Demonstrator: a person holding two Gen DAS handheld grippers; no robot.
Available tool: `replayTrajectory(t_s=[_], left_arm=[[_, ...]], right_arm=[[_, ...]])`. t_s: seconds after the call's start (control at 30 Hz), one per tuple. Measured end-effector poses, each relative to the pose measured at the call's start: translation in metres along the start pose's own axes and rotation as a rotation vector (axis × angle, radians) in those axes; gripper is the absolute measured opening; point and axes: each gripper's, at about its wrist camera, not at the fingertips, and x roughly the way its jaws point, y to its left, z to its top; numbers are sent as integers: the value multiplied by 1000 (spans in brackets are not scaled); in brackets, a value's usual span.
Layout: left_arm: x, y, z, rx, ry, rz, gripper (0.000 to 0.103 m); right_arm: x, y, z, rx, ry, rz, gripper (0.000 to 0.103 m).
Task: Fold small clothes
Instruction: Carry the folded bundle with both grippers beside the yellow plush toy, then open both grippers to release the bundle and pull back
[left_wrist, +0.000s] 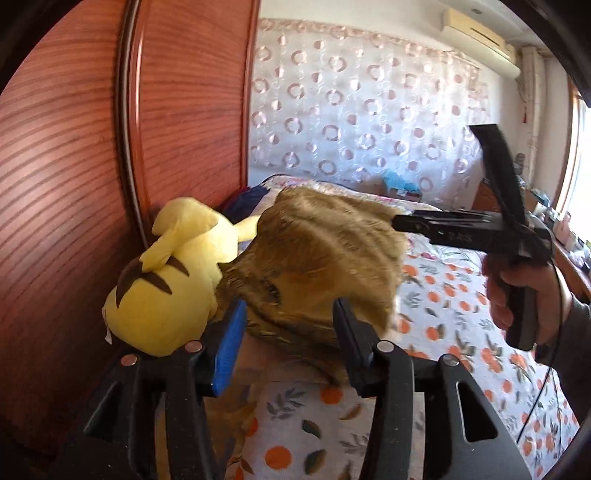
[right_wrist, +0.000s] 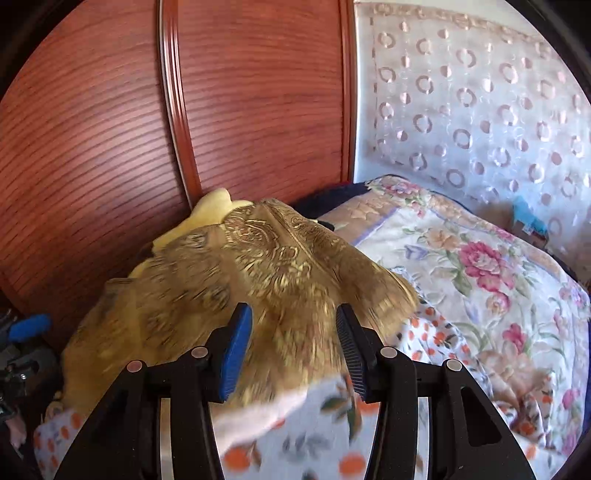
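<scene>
Both claws stand half spread with nothing pinched: left claw (left_wrist: 290, 343), right claw (right_wrist: 293, 345). Gold patterned garment (right_wrist: 258, 280) lies bunched on the bed (right_wrist: 480, 295), partly draped over a yellow plush toy (left_wrist: 162, 288), its near edge between the pads. Risk, as judged: closing now could catch the bedsheet or drag the toy, spoiling the fold

You get daylight from the window (left_wrist: 576, 155) at three o'clock in the left wrist view, blown out to white. The curtain (left_wrist: 369, 110) glows softly behind. Motion blur smears the golden garment (right_wrist: 266, 280) in both views, worst along its lower edge. Fisheye bends the wooden headboard (right_wrist: 110, 147), and black vignette fills every corner. Shadows stay soft.
</scene>
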Motion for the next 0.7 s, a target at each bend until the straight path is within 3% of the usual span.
replayTrajectory(t_s=[0.13, 0.43, 0.5, 0.7], left_arm=[[-17, -21, 3, 48, -22, -40, 78], [-44, -84, -2, 174, -37, -129, 82], [-51, -102, -7, 197, -31, -154, 83], [-70, -145, -17, 213, -29, -231, 83]], right_arm=[[-59, 1, -24, 38, -43, -20, 49], [-188, 11, -86, 89, -112, -114, 49], [-215, 14, -102, 103, -128, -144, 54], [-280, 25, -149, 170, -152, -239, 57]])
